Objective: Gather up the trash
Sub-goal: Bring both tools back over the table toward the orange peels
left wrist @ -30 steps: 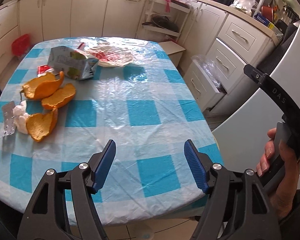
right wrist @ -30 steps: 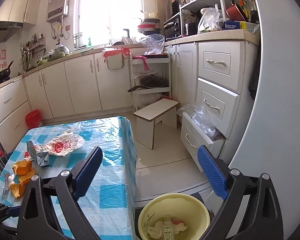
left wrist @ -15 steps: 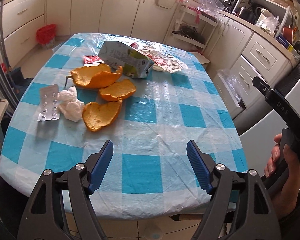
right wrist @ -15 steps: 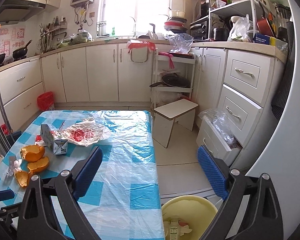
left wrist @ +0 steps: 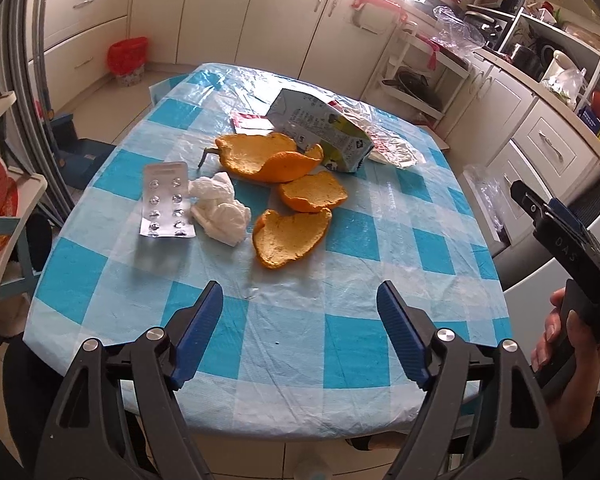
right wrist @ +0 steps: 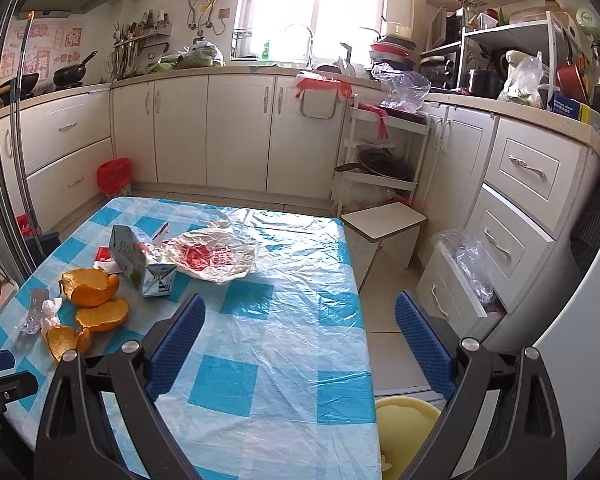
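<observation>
Checked table (left wrist: 352, 344), carton (left wrist: 320, 136) lying flat, spout rightward

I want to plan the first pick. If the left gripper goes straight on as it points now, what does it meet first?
Probably bare tablecloth. The left gripper, jaws opening with nothing between them, aims at the cloth just short of the nearest orange peel. Depth is unclear, so the peel could come first.
</observation>
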